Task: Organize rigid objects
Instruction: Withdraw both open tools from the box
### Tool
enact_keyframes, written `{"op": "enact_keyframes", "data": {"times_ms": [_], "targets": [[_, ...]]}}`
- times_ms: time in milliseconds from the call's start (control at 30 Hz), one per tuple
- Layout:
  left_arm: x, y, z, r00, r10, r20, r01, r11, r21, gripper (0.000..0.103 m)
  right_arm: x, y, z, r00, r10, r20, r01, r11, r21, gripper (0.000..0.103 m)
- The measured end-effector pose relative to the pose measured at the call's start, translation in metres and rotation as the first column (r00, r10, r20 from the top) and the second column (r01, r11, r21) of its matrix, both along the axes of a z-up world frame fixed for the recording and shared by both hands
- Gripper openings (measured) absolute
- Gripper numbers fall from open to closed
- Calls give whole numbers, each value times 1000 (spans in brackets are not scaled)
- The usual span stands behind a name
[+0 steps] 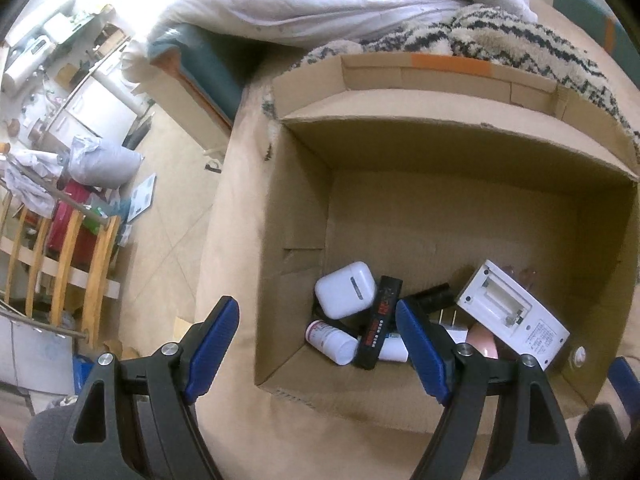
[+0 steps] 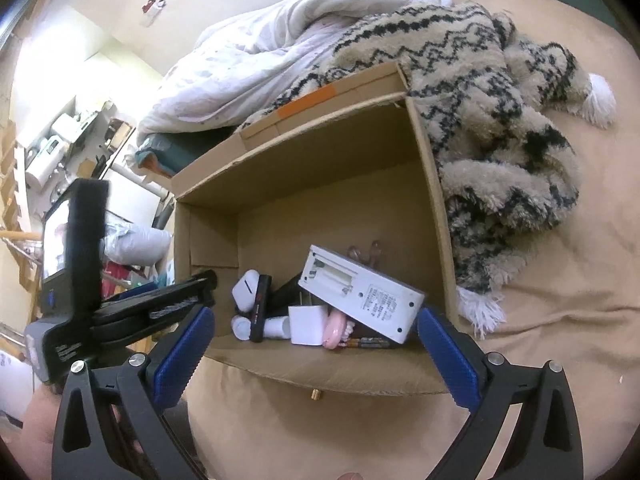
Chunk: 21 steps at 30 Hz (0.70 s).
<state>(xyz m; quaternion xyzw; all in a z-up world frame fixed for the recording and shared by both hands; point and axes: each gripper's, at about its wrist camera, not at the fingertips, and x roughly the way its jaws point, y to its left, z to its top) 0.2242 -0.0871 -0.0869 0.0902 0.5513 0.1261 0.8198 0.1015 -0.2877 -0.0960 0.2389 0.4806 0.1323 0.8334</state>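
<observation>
Both my grippers, left gripper (image 1: 318, 340) and right gripper (image 2: 316, 344), hang spread and empty over the near rim of the cardboard box (image 1: 460, 152), where the rigid bits lie heaped in its near corner: white earbud case (image 1: 346, 294), pill bottle (image 1: 330, 340), black stick (image 1: 378, 332), white charger (image 2: 362, 292) tilted on top. They look light, stiff, slick plastic, so I'd pinch the flat sides. The box sits on a soft tan bed (image 2: 560, 340), striped blanket (image 2: 480, 120) beside it, cluttered floor beyond.
</observation>
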Motion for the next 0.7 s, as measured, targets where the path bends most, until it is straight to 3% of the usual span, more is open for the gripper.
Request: {"op": "enact_keyframes", "data": {"times_ms": [333, 467, 567, 700], "targets": [[-40, 21, 20, 996, -47, 77, 54, 994, -96, 79, -23, -9, -11, 998, -11, -68, 21, 990, 140, 103], [-60, 31, 22, 992, -74, 100, 85, 991, -105, 79, -34, -12, -17, 996, -13, -93, 27, 989, 148, 103], [-72, 37, 19, 990, -99, 103, 110, 988, -105, 79, -42, -12, -25, 992, -13, -123, 38, 978, 207, 103], [-88, 50, 14, 987, -126, 99, 139, 981, -137, 79, -51, -3, -34, 988, -6, -154, 35, 983, 181, 103]]}}
